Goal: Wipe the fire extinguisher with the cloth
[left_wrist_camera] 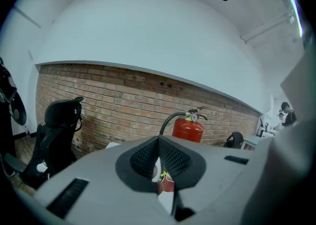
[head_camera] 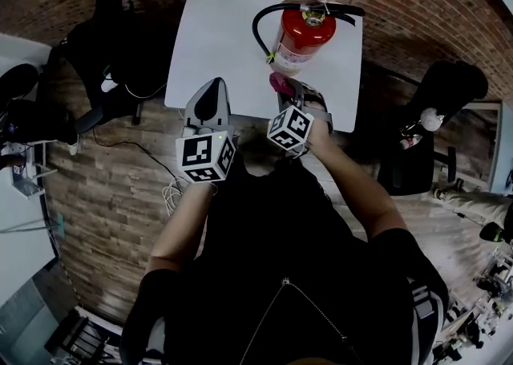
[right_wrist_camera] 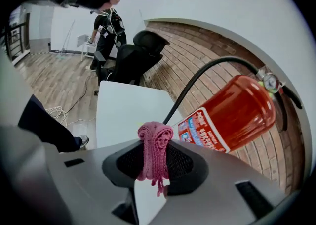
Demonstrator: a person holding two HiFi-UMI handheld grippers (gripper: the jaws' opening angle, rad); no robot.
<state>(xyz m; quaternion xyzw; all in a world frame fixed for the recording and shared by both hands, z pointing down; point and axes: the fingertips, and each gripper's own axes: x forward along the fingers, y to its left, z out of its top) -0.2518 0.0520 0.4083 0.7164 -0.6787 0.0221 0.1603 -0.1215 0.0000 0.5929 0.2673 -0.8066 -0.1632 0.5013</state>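
A red fire extinguisher with a black hose stands upright at the far right of the white table. My right gripper is shut on a bunched pink cloth, just in front of the extinguisher's base. In the right gripper view the cloth hangs between the pads, and the extinguisher is close ahead to the right without touching it. My left gripper hovers over the table's near edge, left of the right one, shut with nothing in it. In the left gripper view the extinguisher stands beyond the closed tips.
A brick wall runs behind the table. A black office chair stands to the left and another to the right. Cables lie on the wooden floor by the near left corner. A person stands far off.
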